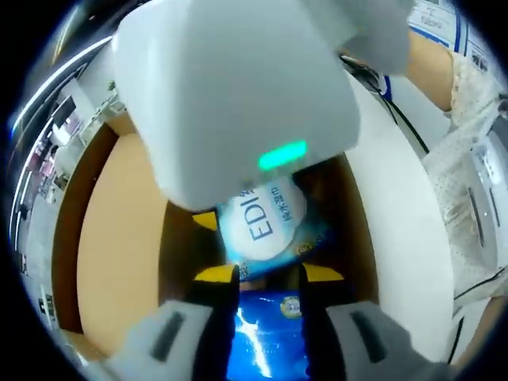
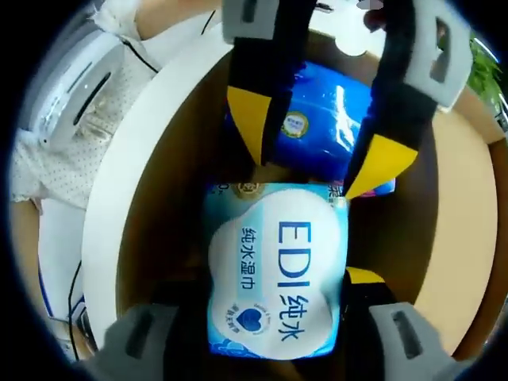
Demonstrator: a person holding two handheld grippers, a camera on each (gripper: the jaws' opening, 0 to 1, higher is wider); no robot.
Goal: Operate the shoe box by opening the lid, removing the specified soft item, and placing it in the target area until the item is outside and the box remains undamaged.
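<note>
A: Right gripper view, nearest first. What's in the right gripper (image 2: pixel 274 305)?

B: Its jaws are at the bottom, one either side of the wet-wipes pack (image 2: pixel 274 270), white and blue with "EDI" print. Yellow tip on the right is touching the pack's edge, left tip is hidden under it. Looks like they're clamped on it.

A: And the pack is where?

B: Down inside the open shoe box (image 2: pixel 159 206), on the brown floor between the walls. Box's pale rim curves round the left.

A: Behind it?

B: Left gripper (image 2: pixel 317 171) comes in from the top, black arms with yellow tips, set wide apart. They straddle a shiny blue pouch (image 2: pixel 333 111) lying just past the wipes pack, touching it.

A: Left gripper view?

B: Own jaws (image 1: pixel 270 274) at the bottom, wide, blue pouch (image 1: pixel 266 333) between them. Whether they press it, cannot tell. Beyond sits the wipes pack (image 1: pixel 266 218), then the right gripper's grey body (image 1: pixel 238 95) with a green light over it. Tan box wall (image 1: pixel 119 254) left.

A: Furthest?

B: White table (image 1: pixel 397 182), a person's dotted sleeve (image 1: pixel 468 159) at the edge.
</note>
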